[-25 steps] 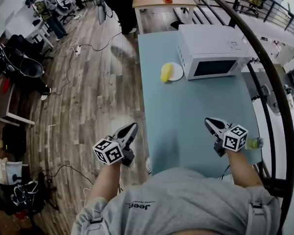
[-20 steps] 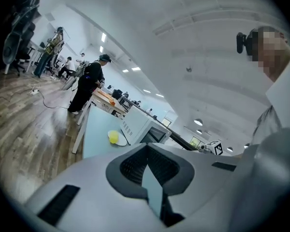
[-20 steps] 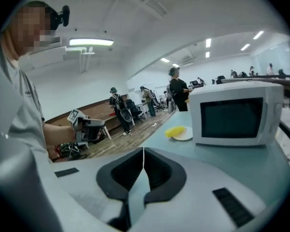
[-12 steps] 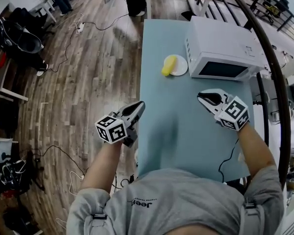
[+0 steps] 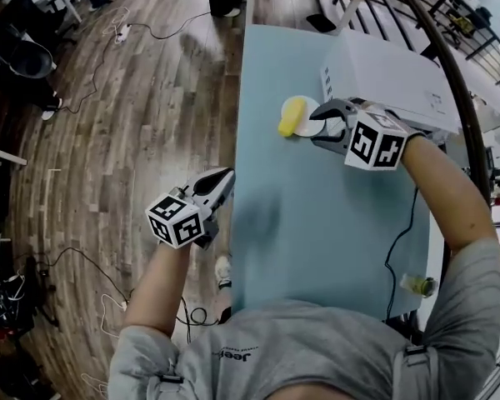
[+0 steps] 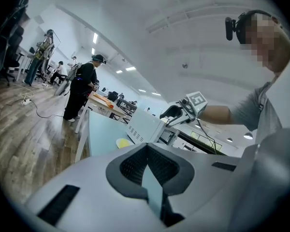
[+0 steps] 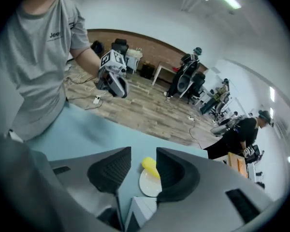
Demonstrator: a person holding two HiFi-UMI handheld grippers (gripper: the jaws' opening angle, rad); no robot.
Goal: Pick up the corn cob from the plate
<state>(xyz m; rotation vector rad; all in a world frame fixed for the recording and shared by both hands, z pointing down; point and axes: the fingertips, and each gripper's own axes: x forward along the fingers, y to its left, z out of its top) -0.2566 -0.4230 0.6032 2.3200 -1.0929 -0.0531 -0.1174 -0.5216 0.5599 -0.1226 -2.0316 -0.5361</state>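
- Right gripper (image 5: 325, 123): jaws apart at a middling gap, having just been opening. Nothing is clamped and neither pad presses on anything.
- Right gripper view: the corn cob (image 7: 149, 166) shows through the gap between the jaws, beyond the tips and close against the pad on the view's right, which hides part of it. No contact with the cob is visible.
- Head view: the right gripper points down at the table, its tips just beside the plate (image 5: 310, 128) on the side nearest the microwave (image 5: 383, 69). Whether a tip touches the plate rim cannot be determined.
- Corn cob: yellow, lying on the small white plate along the edge away from the right gripper, one end overhanging the rim.
- Plate: resting on the light blue table (image 5: 317, 223), directly in front of the white microwave.
- Left gripper (image 5: 221, 180): jaws together at the tips, nothing held. It hangs off the table's left edge, over the wooden floor (image 5: 133, 123), well apart from plate and cob.
- Left gripper view: it points roughly level along the table, with plate, microwave and right gripper far ahead.
- A small bottle (image 5: 418, 285) stands at the table's near right corner.
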